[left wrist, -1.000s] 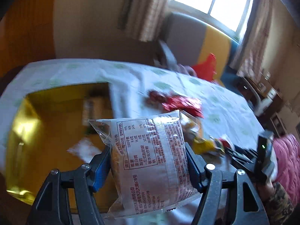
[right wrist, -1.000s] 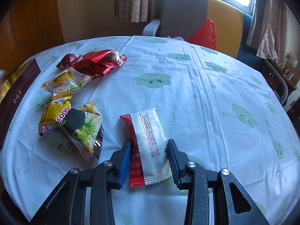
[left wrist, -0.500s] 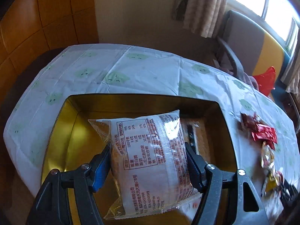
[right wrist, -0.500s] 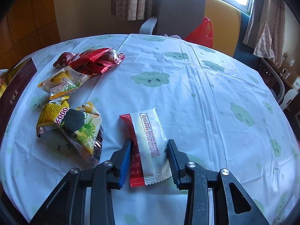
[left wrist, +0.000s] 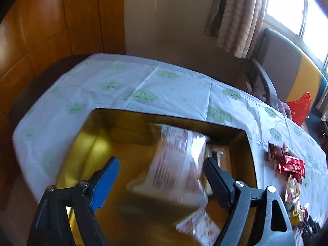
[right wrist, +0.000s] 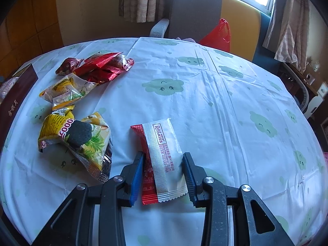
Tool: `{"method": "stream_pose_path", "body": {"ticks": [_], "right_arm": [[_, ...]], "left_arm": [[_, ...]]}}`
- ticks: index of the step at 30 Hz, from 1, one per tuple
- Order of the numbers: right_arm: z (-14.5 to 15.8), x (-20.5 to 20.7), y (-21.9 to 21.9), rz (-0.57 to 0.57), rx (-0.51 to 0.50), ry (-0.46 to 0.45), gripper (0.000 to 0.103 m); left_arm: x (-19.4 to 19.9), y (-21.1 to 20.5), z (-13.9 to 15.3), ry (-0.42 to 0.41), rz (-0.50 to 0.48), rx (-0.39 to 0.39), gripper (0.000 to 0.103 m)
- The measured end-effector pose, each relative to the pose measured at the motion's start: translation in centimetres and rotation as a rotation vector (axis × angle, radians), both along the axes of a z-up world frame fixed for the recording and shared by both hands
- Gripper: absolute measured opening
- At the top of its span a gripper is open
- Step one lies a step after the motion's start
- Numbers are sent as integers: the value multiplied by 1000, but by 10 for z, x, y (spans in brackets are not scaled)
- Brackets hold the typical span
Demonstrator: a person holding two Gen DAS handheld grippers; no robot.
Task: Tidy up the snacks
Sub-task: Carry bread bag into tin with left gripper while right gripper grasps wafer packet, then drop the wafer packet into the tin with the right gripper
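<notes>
In the left wrist view my left gripper (left wrist: 161,160) hangs over the open gold box (left wrist: 86,147), its jaws opening wide. A clear packet with red print (left wrist: 176,164) shows blurred between them, free of the blue left pad and dropping into the box. Another packet (left wrist: 221,160) lies inside by the right wall. In the right wrist view my right gripper (right wrist: 163,155) is shut on a red and white wafer packet (right wrist: 162,143) just above the tablecloth. A yellow bag (right wrist: 78,137), clear yellow packets (right wrist: 65,90) and red packets (right wrist: 102,65) lie to its left.
The box's dark red side (right wrist: 16,94) stands at the table's left edge. A grey and yellow armchair (right wrist: 194,12) with a red plastic bag (right wrist: 217,34) sits behind the table. The cloud-print tablecloth (right wrist: 235,106) is bare to the right of the wafer packet.
My left gripper swung from the snack pile to above the gold box, then its jaws spread and let the clear packet go. The right gripper stayed still, holding the wafer packet.
</notes>
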State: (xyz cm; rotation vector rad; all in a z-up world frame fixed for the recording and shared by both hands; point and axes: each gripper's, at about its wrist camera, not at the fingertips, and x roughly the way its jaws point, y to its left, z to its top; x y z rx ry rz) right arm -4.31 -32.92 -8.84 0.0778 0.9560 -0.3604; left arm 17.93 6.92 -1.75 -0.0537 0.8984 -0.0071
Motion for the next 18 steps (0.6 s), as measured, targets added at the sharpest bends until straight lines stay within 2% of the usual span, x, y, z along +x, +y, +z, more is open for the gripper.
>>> {"method": "stream_pose_path", "body": {"ticks": [4,8,11,14,18], "right_arm": [[4,-2,-2,-37,30,-23,33],[13,-5,-8,-66,50,-53,32],[31,-9,-7,-67,65,-95,32],[52,-7,7,-12,73,-142,32],[75,6,46,134,106,-189,32]], "left_arm": [[-43,-4,11,-69,-7,42,85],[-70,-3,17,-100,-8,59,85],[-86,-2,19,-116,-13,71,85],[-95,-2,19,-113,-20,90,85],[-105,0,18,-109,-23,87,85]]}}
